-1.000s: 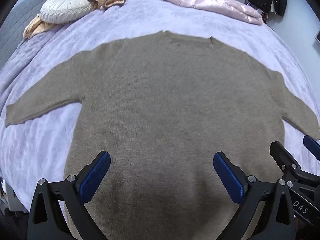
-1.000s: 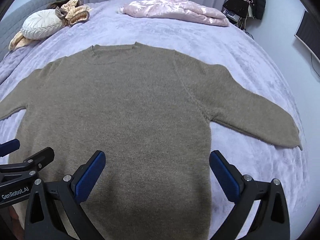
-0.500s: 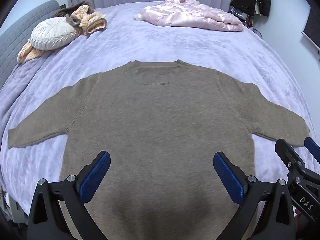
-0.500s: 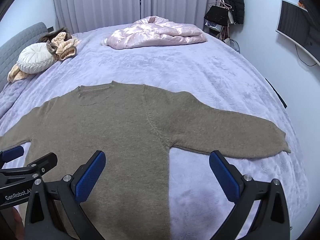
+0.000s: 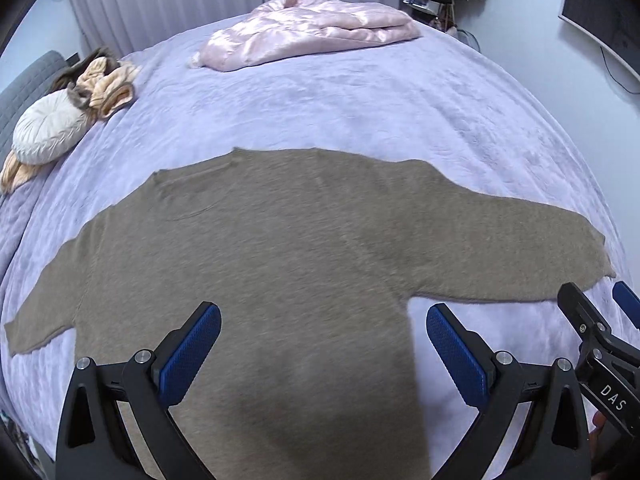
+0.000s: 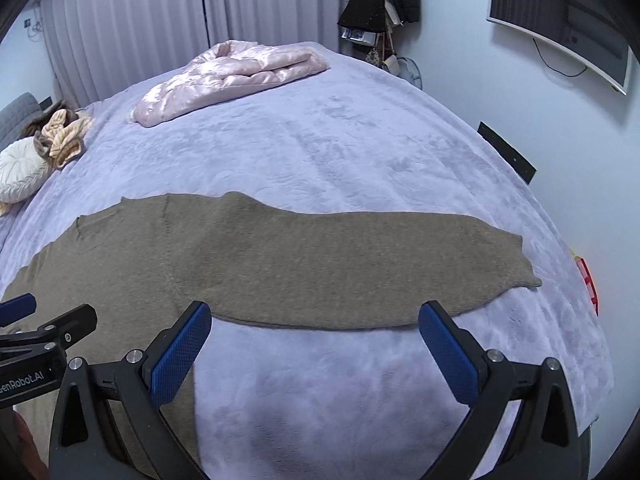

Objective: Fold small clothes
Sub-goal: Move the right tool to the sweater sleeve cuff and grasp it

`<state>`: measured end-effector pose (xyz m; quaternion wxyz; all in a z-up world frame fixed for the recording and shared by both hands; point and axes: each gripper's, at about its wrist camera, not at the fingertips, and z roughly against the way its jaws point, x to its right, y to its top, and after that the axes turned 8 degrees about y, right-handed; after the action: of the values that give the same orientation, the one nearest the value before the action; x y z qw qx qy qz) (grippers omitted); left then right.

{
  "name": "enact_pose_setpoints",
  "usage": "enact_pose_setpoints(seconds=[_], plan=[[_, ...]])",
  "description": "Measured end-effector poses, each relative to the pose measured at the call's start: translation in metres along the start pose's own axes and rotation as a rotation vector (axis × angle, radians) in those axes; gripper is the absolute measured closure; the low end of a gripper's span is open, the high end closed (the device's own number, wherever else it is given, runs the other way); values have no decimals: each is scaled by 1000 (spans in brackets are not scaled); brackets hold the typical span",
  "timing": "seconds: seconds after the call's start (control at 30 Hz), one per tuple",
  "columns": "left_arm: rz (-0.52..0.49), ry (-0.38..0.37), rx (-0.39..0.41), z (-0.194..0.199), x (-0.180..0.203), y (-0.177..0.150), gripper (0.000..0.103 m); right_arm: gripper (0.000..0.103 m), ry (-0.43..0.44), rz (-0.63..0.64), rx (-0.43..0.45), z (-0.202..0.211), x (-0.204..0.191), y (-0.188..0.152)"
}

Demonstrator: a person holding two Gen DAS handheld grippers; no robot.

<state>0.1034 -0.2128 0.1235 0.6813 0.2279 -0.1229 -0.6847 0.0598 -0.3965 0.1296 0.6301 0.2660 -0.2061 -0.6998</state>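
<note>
A taupe, fuzzy knitted sweater (image 5: 260,260) is seen spread flat on the lavender plush bed (image 5: 360,112), sleeves out to both sides. The left claw (image 5: 322,354) is held wide open above the sweater's lower body, with nothing gripped; the right claw (image 6: 314,354), equally open and empty, is poised just short of the right sleeve (image 6: 360,268). If only the top layer were pinched, the knit could be stretched or dragged askew. The bed's pile might also be caught, so the fold would be skewed.
</note>
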Motion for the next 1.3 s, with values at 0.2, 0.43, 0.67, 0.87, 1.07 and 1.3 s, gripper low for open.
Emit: enact_pose_setpoints(seconds=[0.2,0.43,0.67,0.87,1.07,1.3], plan=[[-32,-17,-11,-11,41,15,0,0,-52,-88,-9,-7,61,-2],[-68,-17,-17,-21,78,26,0,0,-98,-167,-13,-12,118,-4],[-52,-17,-56,-43,96,35,0,0,-81,-277,-39,-33,176,-5],[-39,13,-82,-70,95,40,0,0,10,-404,-56,-72,216,1],[106,40,-124,-98,52,48,0,70,78,-388,15,-75,225,15],[125,47,-147,-117,44,43,0,96,120,-419,212,-19,234,1]])
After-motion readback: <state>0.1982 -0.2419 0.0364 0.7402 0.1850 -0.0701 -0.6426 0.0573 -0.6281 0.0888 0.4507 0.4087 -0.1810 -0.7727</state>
